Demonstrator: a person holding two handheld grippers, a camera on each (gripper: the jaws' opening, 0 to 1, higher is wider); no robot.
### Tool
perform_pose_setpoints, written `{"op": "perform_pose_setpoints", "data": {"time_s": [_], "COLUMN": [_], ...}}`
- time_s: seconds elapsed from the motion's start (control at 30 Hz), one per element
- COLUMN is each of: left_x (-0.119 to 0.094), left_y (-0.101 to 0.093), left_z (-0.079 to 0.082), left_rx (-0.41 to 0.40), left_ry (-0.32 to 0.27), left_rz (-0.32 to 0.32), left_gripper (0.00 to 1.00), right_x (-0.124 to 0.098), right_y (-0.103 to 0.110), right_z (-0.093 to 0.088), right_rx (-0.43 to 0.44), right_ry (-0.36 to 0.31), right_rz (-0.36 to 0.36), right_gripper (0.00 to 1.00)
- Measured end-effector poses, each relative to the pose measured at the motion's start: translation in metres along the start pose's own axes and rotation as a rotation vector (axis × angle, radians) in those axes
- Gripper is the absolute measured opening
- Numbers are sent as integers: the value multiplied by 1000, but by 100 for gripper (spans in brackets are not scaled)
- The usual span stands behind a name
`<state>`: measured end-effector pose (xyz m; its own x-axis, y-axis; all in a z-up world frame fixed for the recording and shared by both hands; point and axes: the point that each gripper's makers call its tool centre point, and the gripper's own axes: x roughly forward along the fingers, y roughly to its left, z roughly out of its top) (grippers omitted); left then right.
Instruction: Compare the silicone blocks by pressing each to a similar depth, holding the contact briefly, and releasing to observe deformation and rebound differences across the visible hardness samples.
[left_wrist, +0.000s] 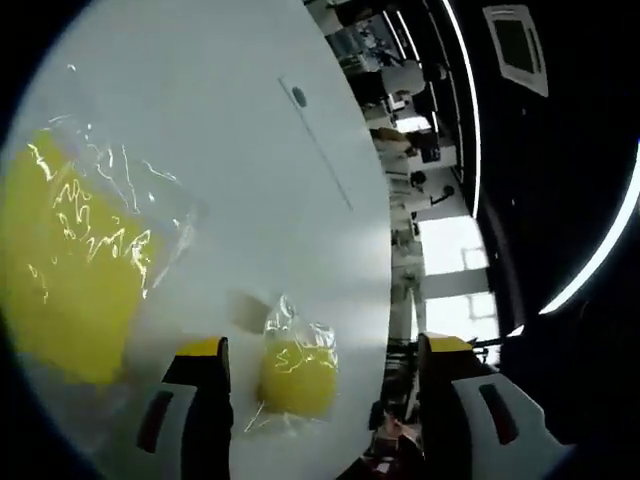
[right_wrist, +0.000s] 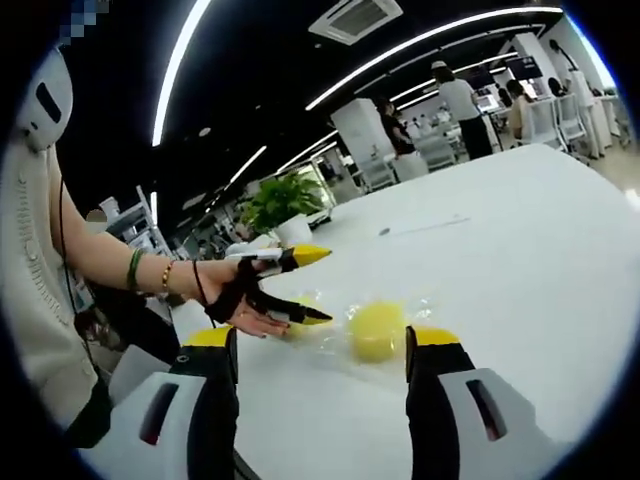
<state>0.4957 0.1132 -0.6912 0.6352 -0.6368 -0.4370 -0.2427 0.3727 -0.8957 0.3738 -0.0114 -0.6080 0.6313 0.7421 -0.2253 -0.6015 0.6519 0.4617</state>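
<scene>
Presently both claws stand wide and empty, the left claw (left_wrist: 325, 375) and right claw (right_wrist: 320, 365) each framing a small yellow silicone block (right_wrist: 377, 330) bagged on the counter (right_wrist: 520, 260); judged soft, light, film slippery; press its top centre

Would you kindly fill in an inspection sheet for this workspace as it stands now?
Surface: white table, bare apart from the samples.
Job's things: small bagged yellow block between the left gripper's open jaws; large bagged yellow block beside it.
Clutter: nothing seen.
Grippers: right gripper open around the small block; the left gripper's yellow tips also show there.
Cables: thin cord along the person's sleeve.
Surroundings: potted plant, people standing, ceiling light strips.
</scene>
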Motion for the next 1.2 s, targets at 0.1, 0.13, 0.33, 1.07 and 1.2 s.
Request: {"op": "perform_pose_setpoints", "data": {"time_s": [0.1, 0.13, 0.33, 1.07, 1.2], "left_x": [6, 9, 19, 48, 47], "left_y": [1, 3, 5, 31, 34], "left_z": [-3, -3, -4, -14, -14], "left_rx": [2, 2, -10, 16, 21], "left_ry": [1, 5, 25, 138, 141], "left_rz": [6, 6, -9, 122, 143], "left_gripper": [74, 74, 67, 17, 11], "right_x": [1, 1, 4, -4, -5], "right_y": [-5, -7, -16, -34, -34], "right_z": [-1, -2, -5, -11, -14], "right_rx": [11, 13, 24, 46, 49], "right_ry": [-1, 1, 12, 10, 14], "right_rz": [-5, -7, -14, -36, -35], "right_gripper": [62, 62, 61, 55, 53]}}
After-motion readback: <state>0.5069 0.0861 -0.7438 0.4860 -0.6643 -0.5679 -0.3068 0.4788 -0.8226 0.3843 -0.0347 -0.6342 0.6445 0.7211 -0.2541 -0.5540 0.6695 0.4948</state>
